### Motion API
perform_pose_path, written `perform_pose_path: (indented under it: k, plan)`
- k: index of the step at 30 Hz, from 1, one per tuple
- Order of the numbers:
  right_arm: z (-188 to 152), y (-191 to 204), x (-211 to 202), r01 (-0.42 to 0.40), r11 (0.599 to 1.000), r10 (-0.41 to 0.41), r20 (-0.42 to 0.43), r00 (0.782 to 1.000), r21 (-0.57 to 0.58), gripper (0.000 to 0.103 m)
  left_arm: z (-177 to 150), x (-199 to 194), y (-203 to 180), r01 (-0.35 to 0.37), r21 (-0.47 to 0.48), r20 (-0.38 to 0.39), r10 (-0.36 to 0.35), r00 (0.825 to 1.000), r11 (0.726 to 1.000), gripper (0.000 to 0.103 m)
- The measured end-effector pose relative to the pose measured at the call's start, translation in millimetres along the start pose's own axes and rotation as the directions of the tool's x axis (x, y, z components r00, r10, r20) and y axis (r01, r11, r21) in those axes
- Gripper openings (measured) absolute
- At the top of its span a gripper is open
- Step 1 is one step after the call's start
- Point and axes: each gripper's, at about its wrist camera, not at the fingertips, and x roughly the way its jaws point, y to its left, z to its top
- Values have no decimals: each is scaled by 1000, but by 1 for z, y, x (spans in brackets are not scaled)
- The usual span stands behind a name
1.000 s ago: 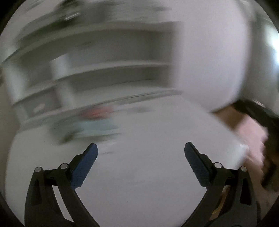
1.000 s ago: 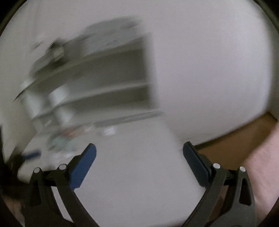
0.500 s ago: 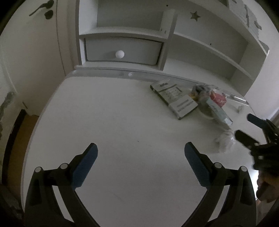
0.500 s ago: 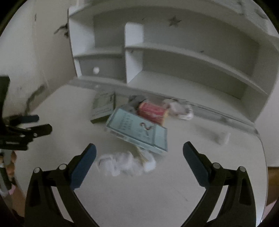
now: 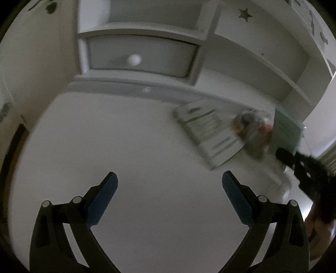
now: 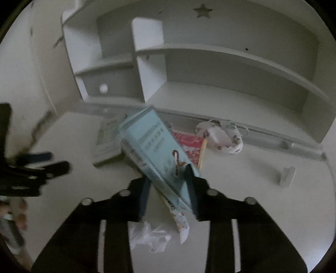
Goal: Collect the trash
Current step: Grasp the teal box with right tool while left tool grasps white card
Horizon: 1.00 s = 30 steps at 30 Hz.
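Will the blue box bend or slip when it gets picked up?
Probably stiff: the blue box keeps flat faces and straight edges while the right hand-held gripper closes on one end. Held there, it may sag or twist. It looks like light cardboard.

- A white desk top (image 5: 117,134) was seen, backed by a white shelf unit (image 6: 220,69).
- A small drawer with a round white knob (image 5: 134,59) was set low in its left part.
- A star cut-out (image 6: 202,10) was seen above.
- The light was dim.
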Motion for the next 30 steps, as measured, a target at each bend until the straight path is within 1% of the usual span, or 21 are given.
perform_pose_path:
  k: [2, 4, 8, 12, 15, 17, 18, 19, 20, 21, 23, 26, 30]
  plan:
    - [1, -11, -5, -10, 999, 9, 24, 1000, 36, 18, 11, 11, -14, 10, -1, -3, -10, 1000, 1000, 97]
    - [0, -24, -7, -33, 996, 30, 35, 999, 82, 15, 22, 24, -28, 2, 19, -21, -1, 1000, 1000, 97]
    - [2, -38, 0, -44, 992, 42, 26, 999, 117, 15, 41, 48, -47, -66, 61, -41, 68, 997, 996, 97]
    - [8, -41, 7, -76, 989, 75, 13, 997, 130, 15, 48, 63, -43, -118, 43, -57, 120, 991, 992, 97]
    - [5, -50, 15, -118, 976, 121, -8, 993, 183, 15, 49, 65, -39, -124, 37, -41, 126, 991, 992, 97]
    - [3, -49, 13, -99, 979, 101, -2, 995, 176, 14, 48, 65, -39, -124, 41, -32, 125, 992, 991, 97]
    - [3, -48, 11, -91, 982, 90, 12, 996, 167, 13, 46, 64, -39, -120, 49, -25, 122, 992, 992, 97]
    - [3, -47, 8, -89, 983, 86, 24, 996, 162, 13, 44, 63, -40, -115, 57, -20, 117, 993, 992, 96]
    - [2, -48, 5, -91, 983, 86, 38, 996, 161, 13, 41, 60, -42, -98, 73, -6, 99, 995, 992, 87]
    - [2, -49, 3, -95, 981, 88, 50, 995, 167, 13, 44, 61, -42, -92, 81, 3, 92, 996, 992, 72]
    - [1, -54, 1, -101, 978, 90, 64, 994, 185, 13, 40, 57, -42, -82, 84, 7, 81, 997, 993, 69]
    - [-1, -63, -3, -106, 969, 89, 88, 992, 224, 13, 35, 53, -40, -69, 106, 12, 68, 998, 992, 68]
    - [0, -69, -5, -105, 964, 83, 100, 991, 242, 13, 32, 48, -46, -80, 213, 8, 80, 997, 974, 69]
